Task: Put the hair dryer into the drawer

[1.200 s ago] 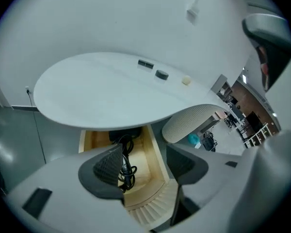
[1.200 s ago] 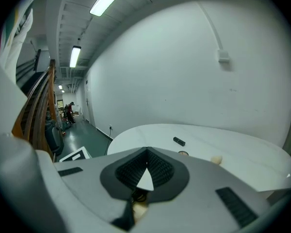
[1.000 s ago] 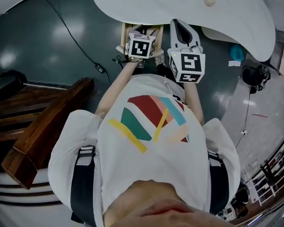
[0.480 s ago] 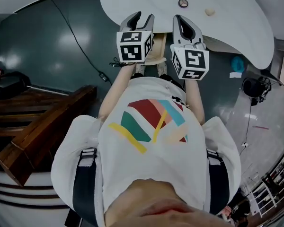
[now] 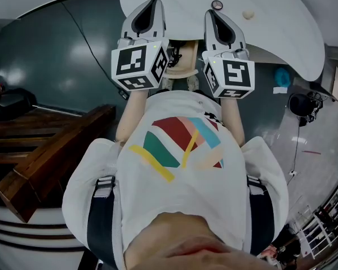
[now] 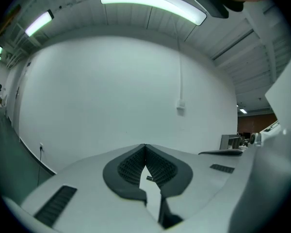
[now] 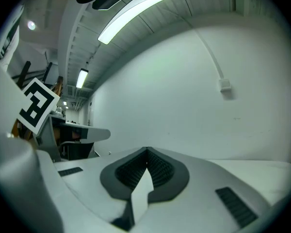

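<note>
Both held before us at the white table's (image 5: 281, 21) edge, left gripper (image 5: 152, 3) pinched together, empty, right gripper (image 5: 210, 13) likewise closed, empty.

Table (image 5: 281, 16): ahead of person.
Drawer (image 5: 183, 63): under table's near edge, seen between both grippers.
Left gripper (image 5: 151, 3): over table edge, beside right gripper (image 5: 210, 14).
Beams (image 5: 50, 151): on floor, left.
Cable (image 5: 84, 38): on floor, left of table.

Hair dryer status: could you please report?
Left gripper just closed, empty. Right gripper shut, empty. Hair dryer not in view. Drawer visible between grippers.
</note>
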Available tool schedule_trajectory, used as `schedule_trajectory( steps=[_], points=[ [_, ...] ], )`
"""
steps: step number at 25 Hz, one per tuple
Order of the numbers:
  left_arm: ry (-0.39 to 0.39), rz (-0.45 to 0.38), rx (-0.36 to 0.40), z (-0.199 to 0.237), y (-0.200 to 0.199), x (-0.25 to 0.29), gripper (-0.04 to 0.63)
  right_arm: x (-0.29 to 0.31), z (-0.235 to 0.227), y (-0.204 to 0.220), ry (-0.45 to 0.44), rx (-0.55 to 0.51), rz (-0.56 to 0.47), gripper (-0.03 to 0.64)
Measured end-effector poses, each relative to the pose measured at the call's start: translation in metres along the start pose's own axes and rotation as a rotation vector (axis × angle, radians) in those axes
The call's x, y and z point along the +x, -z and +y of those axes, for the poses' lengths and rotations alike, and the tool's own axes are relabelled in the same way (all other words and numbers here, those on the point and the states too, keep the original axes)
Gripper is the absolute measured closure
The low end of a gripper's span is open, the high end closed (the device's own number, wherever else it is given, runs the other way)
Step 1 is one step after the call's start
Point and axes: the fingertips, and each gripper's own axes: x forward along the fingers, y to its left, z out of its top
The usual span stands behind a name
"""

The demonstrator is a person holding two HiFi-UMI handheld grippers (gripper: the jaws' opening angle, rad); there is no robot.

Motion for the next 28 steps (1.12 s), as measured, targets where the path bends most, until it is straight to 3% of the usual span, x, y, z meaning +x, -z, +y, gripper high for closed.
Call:
schedule_trajectory(
  steps=[6,12,28],
  points=[
    [-0.025,-0.121,0.131,-0.006,-0.044,-0.02,0.58,-0.008,0.006,-0.027,-0.014,-0.02,-0.057,0.606],
    [-0.059,-0.163,0.18,-0.001,-0.059,-0.031,0.58,-0.013,0.015,-0.034,-0.022,-0.044,-0.083,0.607],
    [-0.069,-0.17,0.165,0.002,-0.061,-0.03,0.58,-0.013,0.021,-0.047,-0.034,-0.112,-0.114,0.606]
  ],
)
